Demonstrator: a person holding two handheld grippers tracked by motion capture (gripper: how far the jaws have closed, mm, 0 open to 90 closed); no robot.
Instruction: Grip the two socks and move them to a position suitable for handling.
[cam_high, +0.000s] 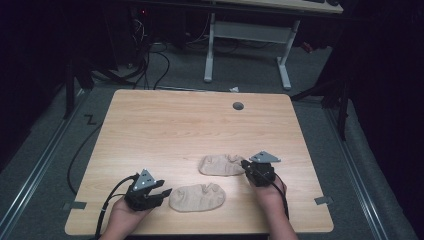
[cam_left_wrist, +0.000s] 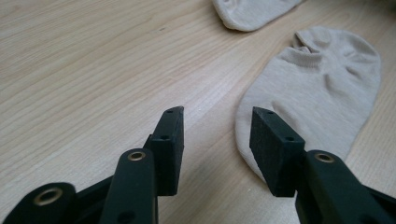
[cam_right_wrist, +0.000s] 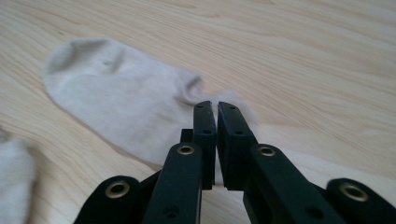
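Two beige ankle socks lie flat on the wooden table (cam_high: 175, 120). The nearer sock (cam_high: 197, 197) (cam_left_wrist: 317, 84) is just right of my left gripper (cam_high: 164, 192) (cam_left_wrist: 217, 114), whose jaws stand wide open over bare wood, the right pad over the sock's edge. The farther sock (cam_high: 220, 165) (cam_right_wrist: 116, 98) (cam_left_wrist: 252, 11) has its cuff end at my right gripper (cam_high: 245, 164) (cam_right_wrist: 217, 106). That gripper's jaws are nearly together with a thin slit between them, and I see no cloth pinched. A corner of the nearer sock (cam_right_wrist: 11, 177) shows at the lower left of the right gripper view.
A grey cable hole (cam_high: 238, 106) sits near the table's far edge. Tape marks (cam_high: 74, 205) (cam_high: 323, 200) lie at the front corners. A white-legged desk (cam_high: 282, 55) and floor cables (cam_high: 150, 65) are beyond the table.
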